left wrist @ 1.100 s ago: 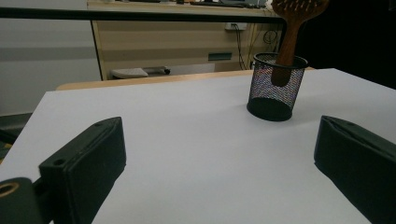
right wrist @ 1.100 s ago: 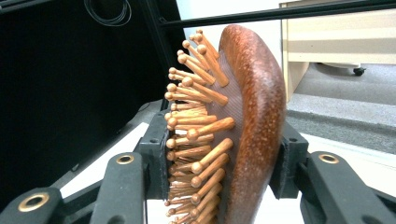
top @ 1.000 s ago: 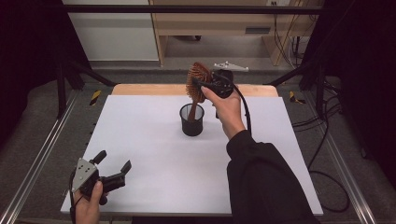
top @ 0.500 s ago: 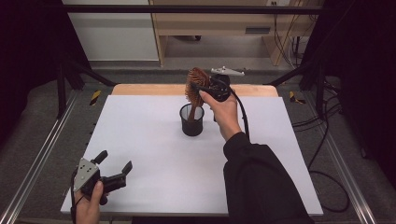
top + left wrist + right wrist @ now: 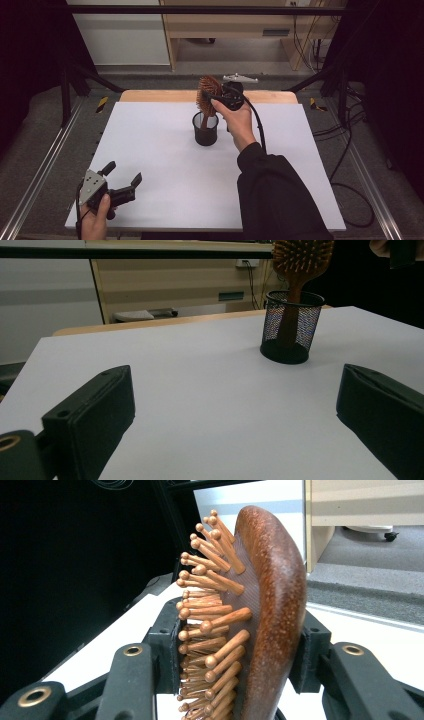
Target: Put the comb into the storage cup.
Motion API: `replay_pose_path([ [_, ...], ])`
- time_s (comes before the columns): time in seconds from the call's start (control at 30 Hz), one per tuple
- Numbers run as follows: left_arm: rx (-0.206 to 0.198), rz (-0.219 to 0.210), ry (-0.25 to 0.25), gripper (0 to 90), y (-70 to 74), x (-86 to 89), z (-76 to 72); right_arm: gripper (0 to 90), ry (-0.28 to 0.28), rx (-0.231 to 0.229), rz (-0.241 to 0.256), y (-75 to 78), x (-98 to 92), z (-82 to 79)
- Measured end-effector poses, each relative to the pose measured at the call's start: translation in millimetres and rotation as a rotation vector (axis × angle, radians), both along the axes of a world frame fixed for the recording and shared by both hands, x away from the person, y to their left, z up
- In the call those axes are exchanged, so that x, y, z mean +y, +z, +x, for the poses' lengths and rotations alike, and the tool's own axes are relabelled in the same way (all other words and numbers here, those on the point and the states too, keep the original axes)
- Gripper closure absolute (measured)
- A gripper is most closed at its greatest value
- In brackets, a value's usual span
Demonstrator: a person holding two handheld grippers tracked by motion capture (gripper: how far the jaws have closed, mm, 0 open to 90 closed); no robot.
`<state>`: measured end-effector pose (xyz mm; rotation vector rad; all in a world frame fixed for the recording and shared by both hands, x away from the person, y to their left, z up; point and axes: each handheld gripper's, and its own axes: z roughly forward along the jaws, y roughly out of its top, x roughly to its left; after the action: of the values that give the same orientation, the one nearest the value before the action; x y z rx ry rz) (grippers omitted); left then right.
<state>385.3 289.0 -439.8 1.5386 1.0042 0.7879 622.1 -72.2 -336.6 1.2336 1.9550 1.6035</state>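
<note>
Right gripper view: hairbrush (image 5: pixel 260 615) head clamped between the right tool (image 5: pixel 240 650) jaws

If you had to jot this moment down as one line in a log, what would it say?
right claw: shut on brown wooden hairbrush | brush handle: inside black mesh cup | left claw: open, apart near the front edge of the white table

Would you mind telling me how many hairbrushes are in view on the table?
1. The wooden hairbrush stands handle-down in the black mesh cup near the table's far edge, its head between the right gripper's jaws.
</note>
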Motion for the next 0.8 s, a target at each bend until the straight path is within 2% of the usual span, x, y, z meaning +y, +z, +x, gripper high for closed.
replay_pose_path([
  [0.33,0.001,0.004,-0.002,2.5,0.0,0.4,0.0,50.0,0.002,0.017,0.001,-8.0,0.2,0.0],
  [0.8,0.0,0.002,-0.005,2.5,-0.2,-0.4,0.1,49.9,0.015,0.025,0.013,-9.0,2.7,0.5],
])
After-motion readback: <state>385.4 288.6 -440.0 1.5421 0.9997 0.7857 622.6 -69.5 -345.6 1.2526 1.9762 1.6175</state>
